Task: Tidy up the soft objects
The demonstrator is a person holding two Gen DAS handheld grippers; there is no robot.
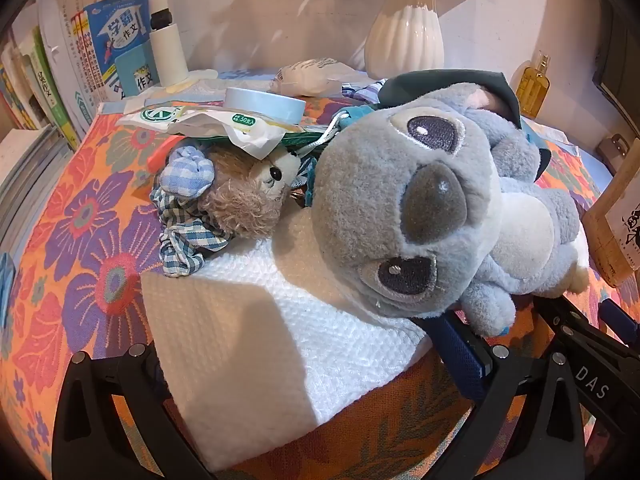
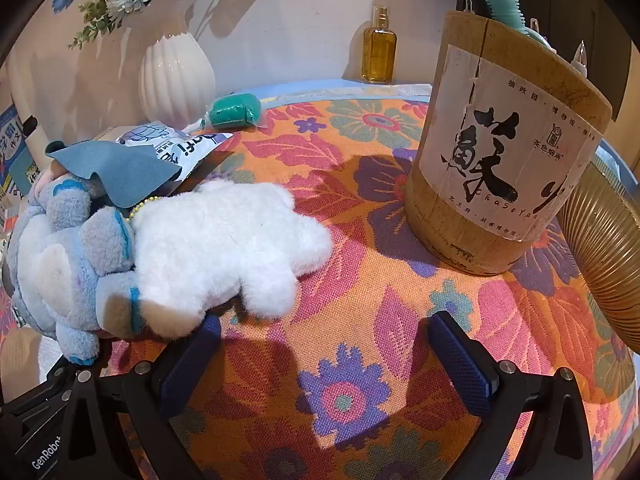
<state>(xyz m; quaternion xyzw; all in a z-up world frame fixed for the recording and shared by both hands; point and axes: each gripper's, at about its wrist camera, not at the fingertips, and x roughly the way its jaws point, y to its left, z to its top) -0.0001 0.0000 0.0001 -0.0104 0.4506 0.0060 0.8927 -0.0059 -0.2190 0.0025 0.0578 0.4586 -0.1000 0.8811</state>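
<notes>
An orange flowered cloth covers the tabletop (image 2: 360, 208), backed by a pale wall, with books (image 1: 116, 44) at upper left. A grey plush toy (image 1: 420, 208) lies centre-right on a white towel (image 1: 256, 328), a white plush (image 2: 224, 248) beside it. The wooden tub's (image 2: 508, 152) label reads "ChaSeYan". Both the left hand-held gripper (image 1: 304, 384) and the right hand-held gripper (image 2: 324, 364) are spread wide, gripping nothing.

A grey-blue plush (image 1: 424, 200) with big embroidered eyes lay on its side just ahead of the left gripper (image 1: 308, 364), head on a white waffle towel (image 1: 256, 332) spread between the wide jaws. Beyond — a small tan bear (image 1: 248, 196) in blue gingham. A fluffy white plush (image 2: 224, 244) lay ahead-left of the right gripper (image 2: 324, 356).
</notes>
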